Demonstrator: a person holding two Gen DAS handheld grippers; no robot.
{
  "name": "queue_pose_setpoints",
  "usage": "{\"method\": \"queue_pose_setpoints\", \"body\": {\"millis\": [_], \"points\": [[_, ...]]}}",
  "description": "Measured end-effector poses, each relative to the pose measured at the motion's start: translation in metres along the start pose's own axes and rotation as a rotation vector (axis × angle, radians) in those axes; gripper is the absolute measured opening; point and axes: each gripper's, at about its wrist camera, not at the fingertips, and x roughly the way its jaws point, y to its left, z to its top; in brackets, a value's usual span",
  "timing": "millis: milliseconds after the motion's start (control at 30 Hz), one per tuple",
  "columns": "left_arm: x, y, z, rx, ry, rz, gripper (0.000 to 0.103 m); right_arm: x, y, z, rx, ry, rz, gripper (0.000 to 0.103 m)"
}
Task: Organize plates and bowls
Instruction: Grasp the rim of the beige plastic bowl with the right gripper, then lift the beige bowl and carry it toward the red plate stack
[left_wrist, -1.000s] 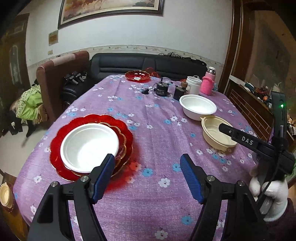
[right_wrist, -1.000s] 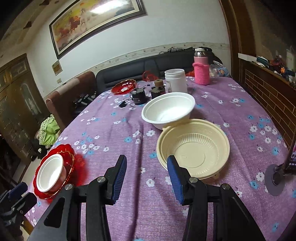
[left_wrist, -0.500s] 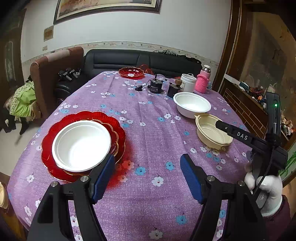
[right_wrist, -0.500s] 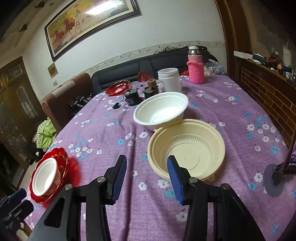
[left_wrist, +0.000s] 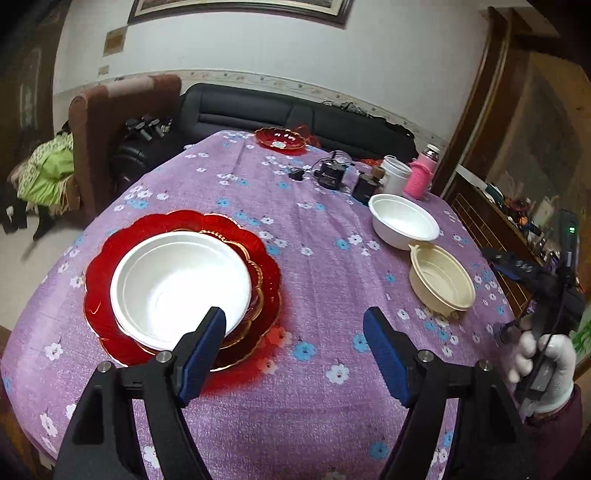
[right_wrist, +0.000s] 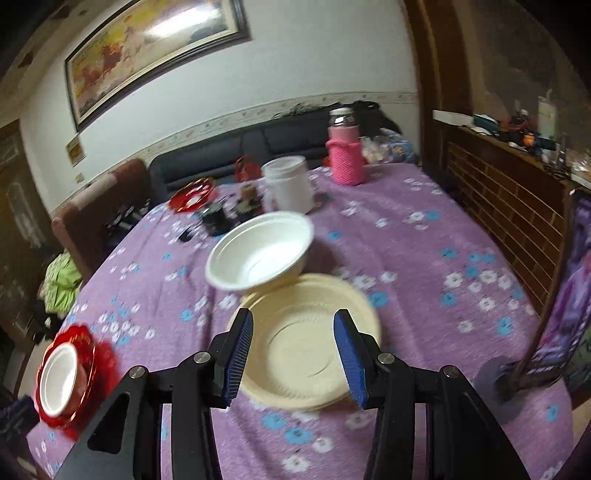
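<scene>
A white bowl (left_wrist: 177, 284) sits on stacked red plates (left_wrist: 107, 266) at the table's near left. My left gripper (left_wrist: 293, 317) hovers just right of that stack; its jaws are opening with nothing between them, and its left fingertip (left_wrist: 210, 328) overlaps the bowl's near rim in the picture. A second white bowl (right_wrist: 258, 251) touches a cream bowl (right_wrist: 303, 339) on the right side. My right gripper (right_wrist: 293, 321) is open over the cream bowl's near part, pads apart from it. A gloved hand (left_wrist: 543, 365) holds that gripper.
A purple flowered tablecloth (left_wrist: 314, 266) covers the table. At the far end stand a small red dish (left_wrist: 280, 138), dark jars (left_wrist: 330, 173), a white container (right_wrist: 288, 184) and a pink bottle (right_wrist: 345, 155). A sofa and an armchair stand behind; a wooden cabinet (right_wrist: 509, 192) flanks the right.
The left gripper has moved closer to the red plate stack, which looks larger. The right gripper has advanced until the cream bowl shows between its fingers; its picture is blurred.
</scene>
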Motion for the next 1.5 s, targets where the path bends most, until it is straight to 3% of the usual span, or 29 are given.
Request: {"method": "queue_pose_setpoints", "body": {"millis": [200, 400, 600, 700, 733, 767, 833, 1200, 1500], "points": [[0.011, -0.006, -0.004, 0.015, 0.036, -0.024, 0.076, 0.012, -0.020, 0.011, 0.036, 0.028, -0.035, 0.052], [0.012, -0.012, -0.004, 0.030, 0.037, -0.023, 0.076, 0.049, -0.043, 0.010, 0.079, 0.097, -0.127, 0.052], [0.015, -0.016, -0.005, 0.038, 0.049, -0.018, 0.076, 0.086, -0.064, 0.000, 0.162, 0.195, -0.122, 0.052], [0.014, -0.019, -0.006, 0.047, 0.047, -0.016, 0.076, 0.101, -0.066, -0.007, 0.198, 0.246, -0.078, 0.052], [0.014, -0.019, -0.006, 0.049, 0.047, -0.015, 0.076, 0.103, -0.066, -0.010, 0.210, 0.257, -0.064, 0.046], [0.014, -0.019, -0.006, 0.051, 0.048, -0.015, 0.076, 0.105, -0.066, -0.013, 0.224, 0.267, -0.042, 0.029], [0.014, -0.020, -0.006, 0.051, 0.048, -0.011, 0.076, 0.108, -0.063, -0.017, 0.228, 0.294, -0.017, 0.014], [0.015, -0.029, -0.010, 0.062, 0.058, -0.020, 0.076, 0.085, -0.028, -0.043, 0.179, 0.412, 0.239, 0.012], [0.017, -0.033, -0.014, 0.070, 0.076, -0.013, 0.076, 0.077, 0.023, -0.069, 0.037, 0.451, 0.313, 0.012]]}}
